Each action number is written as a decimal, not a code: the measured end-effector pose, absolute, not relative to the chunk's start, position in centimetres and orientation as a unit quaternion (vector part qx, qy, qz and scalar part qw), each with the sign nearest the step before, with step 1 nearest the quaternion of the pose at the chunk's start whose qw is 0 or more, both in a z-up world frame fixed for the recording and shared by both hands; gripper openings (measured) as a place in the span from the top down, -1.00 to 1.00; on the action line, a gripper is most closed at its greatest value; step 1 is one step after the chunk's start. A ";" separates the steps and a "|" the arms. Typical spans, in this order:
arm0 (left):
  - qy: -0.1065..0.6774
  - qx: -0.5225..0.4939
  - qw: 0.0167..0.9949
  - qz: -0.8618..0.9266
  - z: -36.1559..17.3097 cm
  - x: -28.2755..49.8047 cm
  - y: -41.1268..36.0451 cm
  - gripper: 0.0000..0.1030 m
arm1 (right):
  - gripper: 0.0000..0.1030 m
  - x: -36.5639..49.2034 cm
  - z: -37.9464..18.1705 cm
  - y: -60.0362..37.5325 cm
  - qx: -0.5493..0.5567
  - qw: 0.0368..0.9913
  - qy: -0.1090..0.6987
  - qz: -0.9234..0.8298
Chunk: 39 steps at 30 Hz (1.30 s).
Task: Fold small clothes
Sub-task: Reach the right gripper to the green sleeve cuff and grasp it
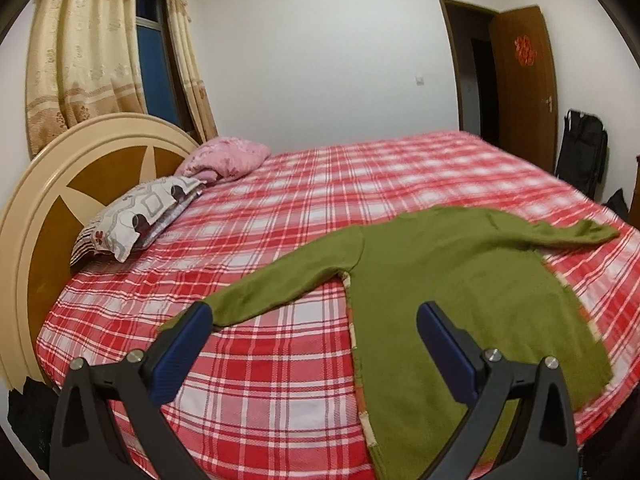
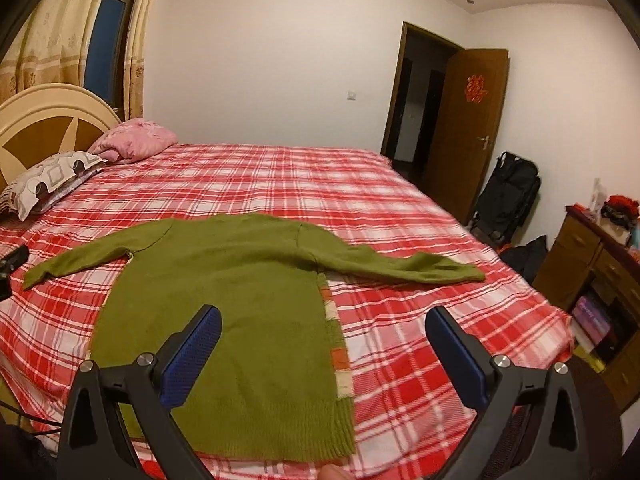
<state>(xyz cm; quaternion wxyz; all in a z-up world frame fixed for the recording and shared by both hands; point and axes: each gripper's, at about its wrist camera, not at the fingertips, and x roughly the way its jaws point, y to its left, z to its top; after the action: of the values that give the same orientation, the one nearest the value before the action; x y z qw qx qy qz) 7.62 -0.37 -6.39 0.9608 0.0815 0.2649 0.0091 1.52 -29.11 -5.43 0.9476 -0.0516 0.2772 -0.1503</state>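
- Lying flat on the plaid bed (image 2: 400, 208), back up, the green sweater (image 2: 224, 280) has both sleeves spread out sideways; folding not yet begun, by my judgement.
- Left gripper (image 1: 314, 322) has its jaws wide apart, holding nothing, near the left sleeve cuff (image 1: 224, 312).
- Right gripper (image 2: 322, 326) likewise spread and empty, above the hem.
- Advice: pinch each cuff cleanly, single layer, and bring the sleeves inward evenly.
- Only the right view shows the ribbed hem (image 2: 280, 444) and wooden dresser (image 2: 592, 264); the left view shows the cuff close up.

Green sweater (image 1: 460, 288) lies flat on the plaid bed (image 1: 280, 360); left gripper (image 1: 314, 322) hovers, fingers (image 1: 188, 344) spread.
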 end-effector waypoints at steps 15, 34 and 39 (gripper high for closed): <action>0.330 0.114 0.937 0.002 -12.0 18.5 -3.6 -1.00 | -0.98 11.0 -11.7 -36.3 -0.051 0.912 0.359 -0.193; 0.356 0.108 0.928 0.018 -17.7 28.2 -6.1 -1.00 | -0.40 15.6 -12.3 -63.9 0.186 0.846 0.357 -0.350; 0.365 0.105 0.925 0.026 -18.6 29.3 -5.9 -1.00 | -0.30 16.2 -13.5 -68.8 0.256 0.827 0.348 -0.360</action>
<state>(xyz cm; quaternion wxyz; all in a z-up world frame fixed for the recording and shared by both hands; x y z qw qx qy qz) 29.29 -5.90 -18.61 0.9247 0.1049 0.3651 0.0262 16.20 -68.84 -13.53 0.8269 0.2560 0.3476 -0.3604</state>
